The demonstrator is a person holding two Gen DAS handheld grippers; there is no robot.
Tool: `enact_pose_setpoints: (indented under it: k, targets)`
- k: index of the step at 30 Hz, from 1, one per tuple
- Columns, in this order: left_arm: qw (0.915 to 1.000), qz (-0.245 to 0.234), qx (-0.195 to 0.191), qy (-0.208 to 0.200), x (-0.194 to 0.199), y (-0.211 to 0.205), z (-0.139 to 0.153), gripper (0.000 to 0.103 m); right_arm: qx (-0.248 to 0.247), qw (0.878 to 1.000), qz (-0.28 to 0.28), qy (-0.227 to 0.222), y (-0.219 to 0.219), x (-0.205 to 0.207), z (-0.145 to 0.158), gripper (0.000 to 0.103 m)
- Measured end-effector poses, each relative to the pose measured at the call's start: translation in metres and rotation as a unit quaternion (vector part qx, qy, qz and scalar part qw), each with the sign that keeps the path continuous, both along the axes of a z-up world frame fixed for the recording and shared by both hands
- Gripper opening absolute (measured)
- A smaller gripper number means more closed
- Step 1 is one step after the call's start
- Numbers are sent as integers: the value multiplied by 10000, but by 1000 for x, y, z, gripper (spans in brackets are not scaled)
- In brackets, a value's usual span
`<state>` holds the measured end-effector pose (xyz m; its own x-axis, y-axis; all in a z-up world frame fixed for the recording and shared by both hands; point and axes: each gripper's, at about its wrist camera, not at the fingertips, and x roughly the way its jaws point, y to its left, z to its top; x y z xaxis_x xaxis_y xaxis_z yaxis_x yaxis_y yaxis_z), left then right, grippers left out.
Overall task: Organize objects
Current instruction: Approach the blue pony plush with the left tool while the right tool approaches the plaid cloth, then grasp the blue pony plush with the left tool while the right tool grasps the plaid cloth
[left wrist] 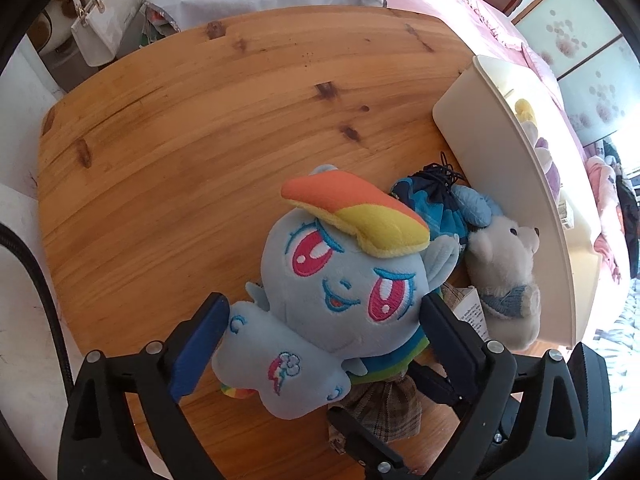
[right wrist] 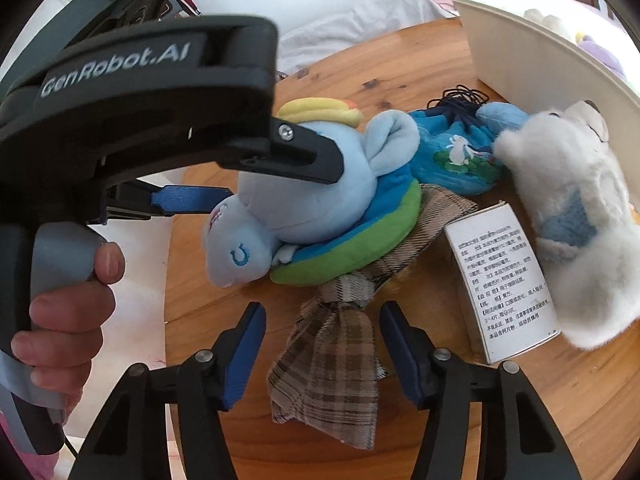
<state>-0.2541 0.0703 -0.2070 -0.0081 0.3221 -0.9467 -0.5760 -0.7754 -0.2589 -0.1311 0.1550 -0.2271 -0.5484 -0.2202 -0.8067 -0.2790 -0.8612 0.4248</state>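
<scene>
A blue pony plush (left wrist: 340, 280) with a rainbow mane lies on the round wooden table (left wrist: 200, 140). My left gripper (left wrist: 324, 304) points down over it, open, one finger on each side of its head and leg. Under the pony lies a brown plaid cloth (right wrist: 332, 360). My right gripper (right wrist: 323, 308) stands open around that cloth, with a gap showing at both pads. Beside them lie a blue drawstring pouch (right wrist: 452, 152), a white bear plush (right wrist: 572, 220) and a small white printed box (right wrist: 500, 280).
A cream bin (left wrist: 500, 152) holding other plush toys stands at the table's right edge, right behind the bear. A person's hand (right wrist: 68, 320) grips the left gripper's handle. A white handbag (left wrist: 104, 20) and a pink bed (left wrist: 480, 20) lie beyond the table.
</scene>
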Motion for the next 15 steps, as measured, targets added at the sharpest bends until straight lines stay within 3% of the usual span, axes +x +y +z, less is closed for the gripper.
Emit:
enact_pose_setpoints:
  k: [7, 9, 15]
  targets:
    - [10000, 10, 83, -35, 0, 1, -3, 97, 287, 9996, 19, -72, -6, 2, 2, 48]
    - [9999, 11, 125, -40, 1, 0, -4, 97, 368, 9993, 10, -89, -6, 4, 2, 40]
    - [9992, 84, 334, -205, -2, -5, -9, 97, 289, 9995, -49, -83, 3, 13, 2, 27]
